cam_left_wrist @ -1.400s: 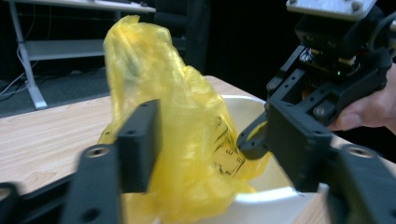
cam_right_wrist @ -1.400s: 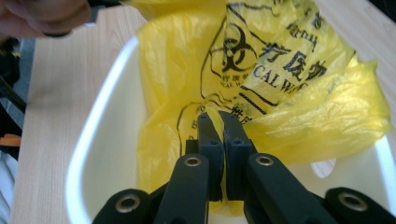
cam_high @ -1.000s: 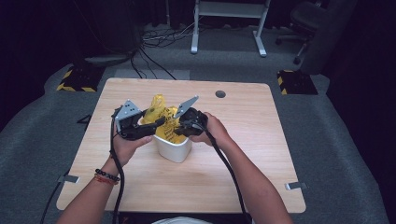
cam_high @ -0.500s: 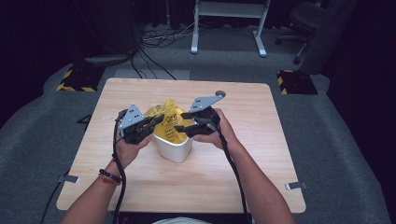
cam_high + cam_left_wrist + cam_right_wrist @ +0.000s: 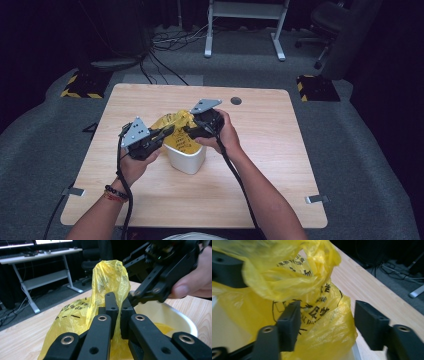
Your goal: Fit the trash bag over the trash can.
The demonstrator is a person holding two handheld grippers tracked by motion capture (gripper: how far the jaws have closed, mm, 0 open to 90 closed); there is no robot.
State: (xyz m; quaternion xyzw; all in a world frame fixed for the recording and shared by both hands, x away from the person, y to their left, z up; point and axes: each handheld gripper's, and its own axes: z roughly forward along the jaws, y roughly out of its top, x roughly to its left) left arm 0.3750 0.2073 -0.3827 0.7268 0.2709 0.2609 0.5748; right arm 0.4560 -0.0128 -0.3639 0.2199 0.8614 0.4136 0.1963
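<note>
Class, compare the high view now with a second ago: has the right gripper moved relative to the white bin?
Yes. The right gripper has drawn back from over the white bin toward its right rim, and its jaws have just been opening, apart around the yellow bag.

You have a bright yellow plastic bag (image 5: 176, 131) printed with black characters and line marks, sitting in a plain white bin (image 5: 186, 157) on a pale wood-grain worktop (image 5: 280, 150) with a small dark round grommet (image 5: 236, 100). Your left gripper (image 5: 167, 132) and right gripper (image 5: 191, 131) are matte black with brass-coloured rivets, each topped by a grey plate and trailing a black cable. Around you, the floor (image 5: 370, 165) is grey carpet, with yellow-and-black striped blocks (image 5: 82, 85) on it.
</note>
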